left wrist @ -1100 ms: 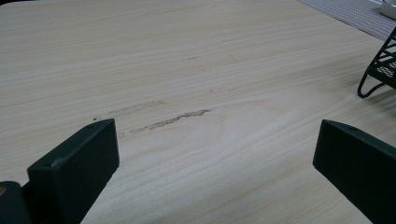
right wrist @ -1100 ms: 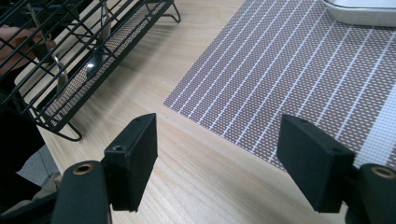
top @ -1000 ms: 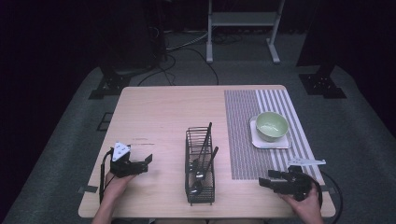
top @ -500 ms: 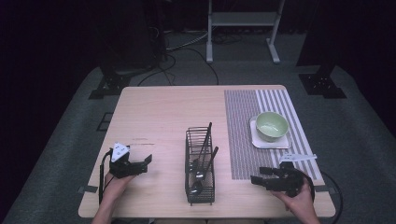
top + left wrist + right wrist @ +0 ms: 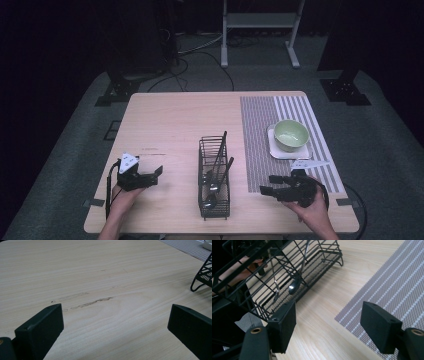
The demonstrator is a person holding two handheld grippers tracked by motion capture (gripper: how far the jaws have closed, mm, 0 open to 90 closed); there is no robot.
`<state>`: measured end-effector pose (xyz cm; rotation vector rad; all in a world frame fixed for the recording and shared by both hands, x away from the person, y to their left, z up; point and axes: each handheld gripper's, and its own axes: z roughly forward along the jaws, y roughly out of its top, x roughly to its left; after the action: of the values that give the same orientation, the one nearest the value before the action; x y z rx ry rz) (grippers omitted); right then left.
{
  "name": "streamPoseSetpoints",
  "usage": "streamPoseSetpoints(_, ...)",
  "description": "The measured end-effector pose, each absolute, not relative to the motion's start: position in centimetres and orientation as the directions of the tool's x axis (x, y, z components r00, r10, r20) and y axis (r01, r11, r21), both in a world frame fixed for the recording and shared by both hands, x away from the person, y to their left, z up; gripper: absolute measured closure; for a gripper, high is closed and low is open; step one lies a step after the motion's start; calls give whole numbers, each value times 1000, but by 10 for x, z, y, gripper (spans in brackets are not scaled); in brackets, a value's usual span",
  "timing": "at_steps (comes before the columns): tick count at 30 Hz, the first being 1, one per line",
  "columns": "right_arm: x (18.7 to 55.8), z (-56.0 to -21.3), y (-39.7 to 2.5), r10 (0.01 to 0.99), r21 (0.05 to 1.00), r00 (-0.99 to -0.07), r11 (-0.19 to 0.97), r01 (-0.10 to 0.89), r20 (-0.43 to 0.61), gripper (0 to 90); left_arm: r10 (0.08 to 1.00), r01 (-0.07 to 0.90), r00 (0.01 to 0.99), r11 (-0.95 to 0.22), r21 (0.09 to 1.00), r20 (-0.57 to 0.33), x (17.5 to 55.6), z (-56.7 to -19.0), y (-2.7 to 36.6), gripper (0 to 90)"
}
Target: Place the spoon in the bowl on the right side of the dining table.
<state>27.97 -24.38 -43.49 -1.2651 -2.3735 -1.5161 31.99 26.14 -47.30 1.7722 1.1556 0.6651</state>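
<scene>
A black wire basket [image 5: 214, 180] is seen standing upright near the front middle of the tabletop [image 5: 175, 125], between the two grippers, with several dark long-handled utensils [image 5: 218, 165] leaning in it, handles up and tilted toward the far side. The right gripper [image 5: 265, 190] is held low over the wood just beside the striped placemat [image 5: 260, 140], pointed toward the basket; in the right gripper view its jaws are seen spread wide with nothing between them, the basket's wire wall [image 5: 274, 277] and a shiny spoon bowl [image 5: 293, 287] lying just ahead. The left gripper [image 5: 156, 172] rests on the other side of the basket, jaws likewise wide apart and empty over bare wood, one basket foot [image 5: 197, 285] showing at the edge of the left gripper view. The utensils are judged to be the work in hand — thin, stiff, probably metal or hard plastic, light, and likely slippery on a smooth handle. A hold on the upper handle, where it stands clear above the rim, is judged best; the lower parts are caged by wire and crowded together. The basket itself is judged light and rigid, so it could slide or tip if a utensil snags on the mesh during lifting — a straight pull along the handle's lean is advised. A pale green bowl [image 5: 291, 135] on a white square coaster [image 5: 280, 150] sits on the placemat, well apart from the basket.
</scene>
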Motion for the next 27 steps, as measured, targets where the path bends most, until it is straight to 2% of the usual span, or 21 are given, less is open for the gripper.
streamPoseSetpoints(27, 286, -401, -222, 547, 750, -715, 220, 624, 435, 274, 907, 426, 420, -170, 889, -28, 320, -473, 262, 0)
